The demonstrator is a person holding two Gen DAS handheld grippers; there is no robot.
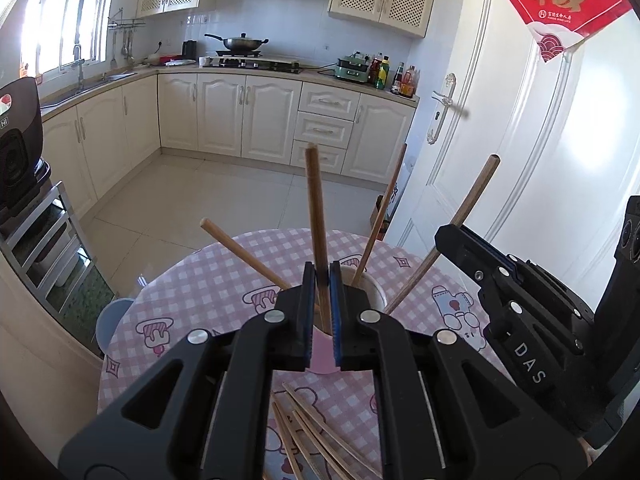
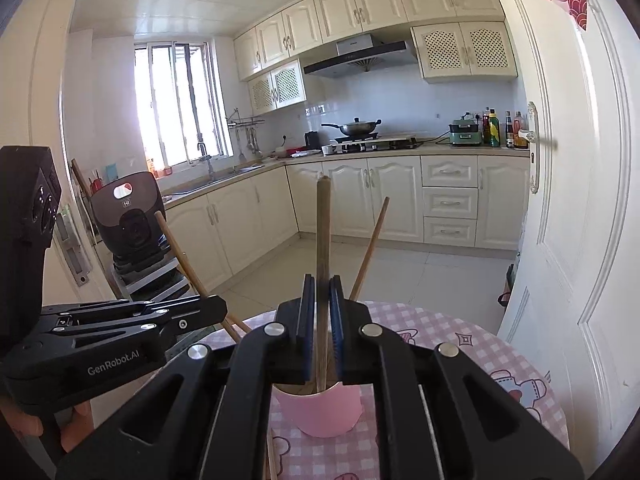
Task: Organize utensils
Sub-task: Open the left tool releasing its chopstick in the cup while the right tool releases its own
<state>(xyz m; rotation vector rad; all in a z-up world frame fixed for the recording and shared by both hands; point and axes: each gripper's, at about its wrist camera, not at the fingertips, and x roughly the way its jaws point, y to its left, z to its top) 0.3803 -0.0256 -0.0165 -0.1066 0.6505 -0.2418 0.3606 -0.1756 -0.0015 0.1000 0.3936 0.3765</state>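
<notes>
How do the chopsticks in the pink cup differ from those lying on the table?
The chopsticks in the pink cup stand up, fanned apart; the loose chopsticks lie flat on the tablecloth. Cup ones are spread; loose ones overlap in a pile. Both look like plain brown wood.

Both tongs are matte black plastic with triangular cut-outs in their arms, round silver pivot screws and blue ribbed pads. The left tongs [image 1: 320, 316] carry white "GenRobot.AI" lettering on the side, the right tongs [image 2: 320, 328] "DAS" in white.
</notes>
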